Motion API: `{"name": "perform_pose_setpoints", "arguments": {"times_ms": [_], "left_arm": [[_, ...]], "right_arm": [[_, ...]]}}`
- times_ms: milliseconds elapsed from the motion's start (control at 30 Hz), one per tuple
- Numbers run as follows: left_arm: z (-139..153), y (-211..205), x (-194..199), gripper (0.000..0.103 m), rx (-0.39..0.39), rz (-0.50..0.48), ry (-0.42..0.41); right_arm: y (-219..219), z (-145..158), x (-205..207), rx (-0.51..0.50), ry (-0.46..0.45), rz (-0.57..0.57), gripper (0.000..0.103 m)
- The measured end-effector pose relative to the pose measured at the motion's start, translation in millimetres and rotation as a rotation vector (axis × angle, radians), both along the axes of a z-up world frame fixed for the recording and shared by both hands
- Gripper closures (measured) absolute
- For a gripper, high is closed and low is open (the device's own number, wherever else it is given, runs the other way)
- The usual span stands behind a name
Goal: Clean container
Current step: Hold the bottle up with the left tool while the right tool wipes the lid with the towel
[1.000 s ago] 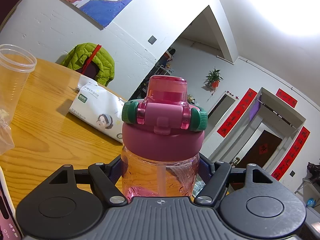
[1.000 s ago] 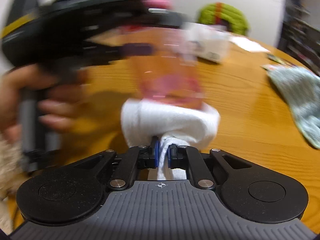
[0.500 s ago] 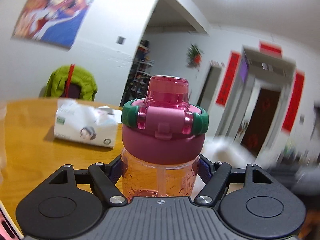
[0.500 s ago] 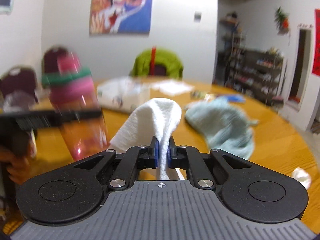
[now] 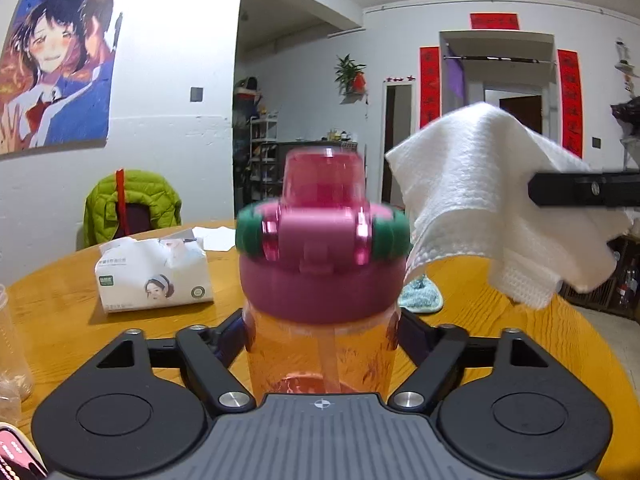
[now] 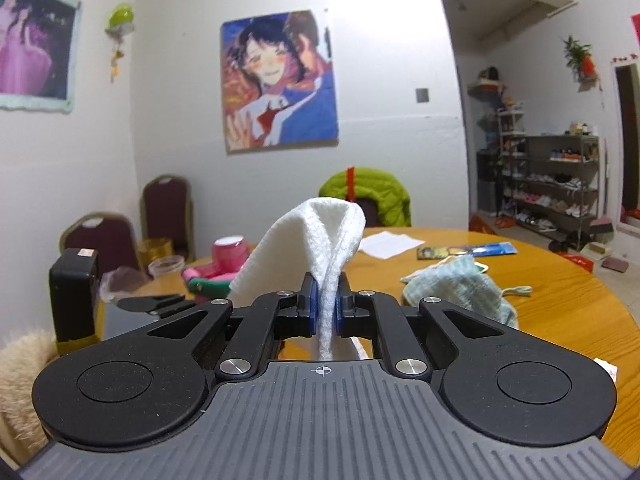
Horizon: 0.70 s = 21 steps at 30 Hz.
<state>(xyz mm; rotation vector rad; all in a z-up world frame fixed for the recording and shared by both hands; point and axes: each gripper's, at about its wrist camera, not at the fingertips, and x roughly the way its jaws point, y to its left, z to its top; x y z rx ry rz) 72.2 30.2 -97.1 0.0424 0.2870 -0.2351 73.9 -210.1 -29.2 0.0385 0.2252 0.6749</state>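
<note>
Bottle (image 5: 324,280), left wrist view: we list one clear orange drinking bottle with a pink screw lid, green collar and flip spout, standing upright between the fingers of our left hand-held gripper (image 5: 322,330), which is closed against its body just under the lid, above the worktop (image 5: 60,312). A straw shows inside; we see no liquid level. White cloth (image 5: 492,208) hangs to the right of the lid, just beside it, whether touching we cannot tell; a dark bar of the other tool enters from the right edge. Also listed: tissue pack (image 5: 154,280), blue-green rag (image 5: 420,300).

Right wrist view: our right hand-held gripper (image 6: 328,312) is closed tight on a fold of the white cloth, which stands up above the pads. The bottle's pink and green top shows low left, partly hidden by the cloth.

Handling, our judgement: rigid smooth plastic, probably light, likely to twist in the grip under wiping; hold stays best on the body below the lid, cloth worked over lid and shoulder.
</note>
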Motion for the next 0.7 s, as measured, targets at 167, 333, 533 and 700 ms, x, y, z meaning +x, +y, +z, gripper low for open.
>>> {"name": "perform_pose_setpoints", "arguments": {"times_ms": [167,333,533,700], "left_arm": [[-14,3,11,0.032,-0.009,-0.028,0.019],[-18,-7,10,0.031,0.043,-0.005,-0.019],[-19,-7,11,0.031,0.040,0.009,-0.023],[-19,-8,10,0.031,0.036,0.017,-0.025]], "right_arm": [[24,7,-5,-0.112,-0.019,0.055,0.091],[78,21,-14,-0.316,-0.099,0.098,0.091],[150,37,-18,-0.508,-0.204,0.139,0.095],[185,51,8,-0.563,-0.188,0.126,0.097]]}}
